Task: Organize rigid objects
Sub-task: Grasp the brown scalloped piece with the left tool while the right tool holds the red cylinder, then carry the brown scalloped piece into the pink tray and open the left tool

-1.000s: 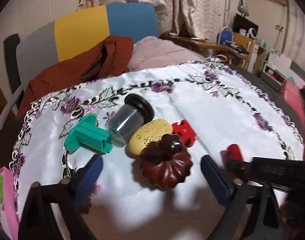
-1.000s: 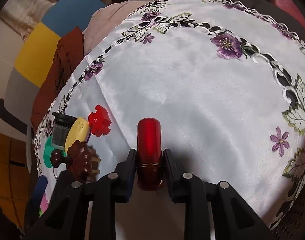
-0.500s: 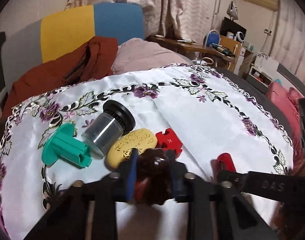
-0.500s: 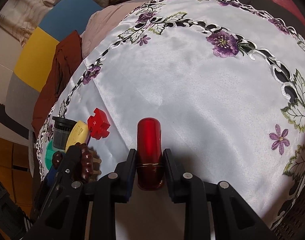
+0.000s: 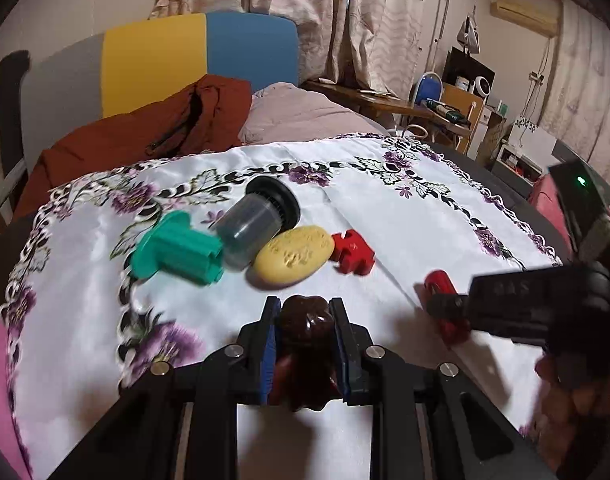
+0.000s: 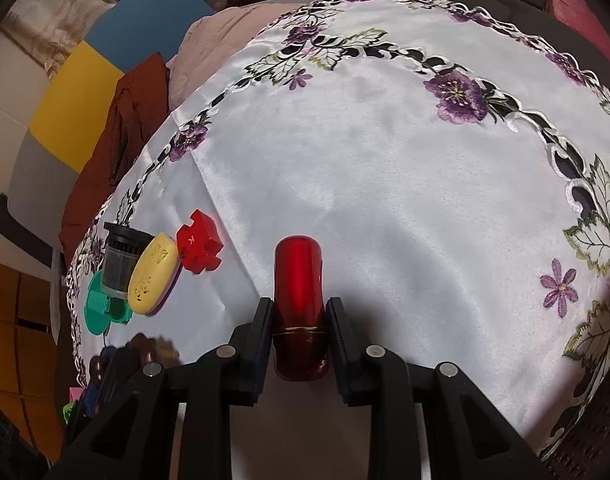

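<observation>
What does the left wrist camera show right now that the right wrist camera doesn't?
Only the left wrist view shows the left gripper shut on the dark brown pumpkin-shaped piece, plus the shelves and desk behind.

Only the right wrist view shows the right gripper shut on the red cylinder head-on, and the tablecloth's far side.

Both show the green piece, grey jar, yellow oval and red puzzle piece.
</observation>
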{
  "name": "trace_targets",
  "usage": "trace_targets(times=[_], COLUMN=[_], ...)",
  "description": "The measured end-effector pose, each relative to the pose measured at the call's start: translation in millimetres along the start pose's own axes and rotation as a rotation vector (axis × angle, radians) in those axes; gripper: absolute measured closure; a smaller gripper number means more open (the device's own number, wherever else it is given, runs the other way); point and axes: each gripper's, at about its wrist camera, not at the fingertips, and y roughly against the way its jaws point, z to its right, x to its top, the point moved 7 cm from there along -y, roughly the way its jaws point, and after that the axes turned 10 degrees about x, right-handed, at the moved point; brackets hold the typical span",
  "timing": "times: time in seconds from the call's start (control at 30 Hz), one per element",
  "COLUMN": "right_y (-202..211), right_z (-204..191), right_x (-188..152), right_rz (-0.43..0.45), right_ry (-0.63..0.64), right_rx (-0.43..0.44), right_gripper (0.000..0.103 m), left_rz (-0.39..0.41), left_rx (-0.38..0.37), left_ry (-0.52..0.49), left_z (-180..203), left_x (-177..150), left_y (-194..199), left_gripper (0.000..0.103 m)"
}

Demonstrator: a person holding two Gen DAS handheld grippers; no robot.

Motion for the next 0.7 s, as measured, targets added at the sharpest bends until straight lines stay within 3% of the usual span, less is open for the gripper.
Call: trace_targets(times=[0.37, 0.7], right_y=[-16, -22], right_z=[-40, -61], right_x=[-21, -37], right_rz=[-0.104, -0.167], right_ry=[0.185, 0.278], right_rx=[0.065, 0.114], right_gripper=[0.077, 0.077], left_rz=[-0.009, 0.016], left_rx=[-0.014, -0.025], left_ry=[0.072, 0.153], left_z=[-24, -51], left_x=[-30, -44], left_y=[37, 72], left_gripper=[0.079, 0.079])
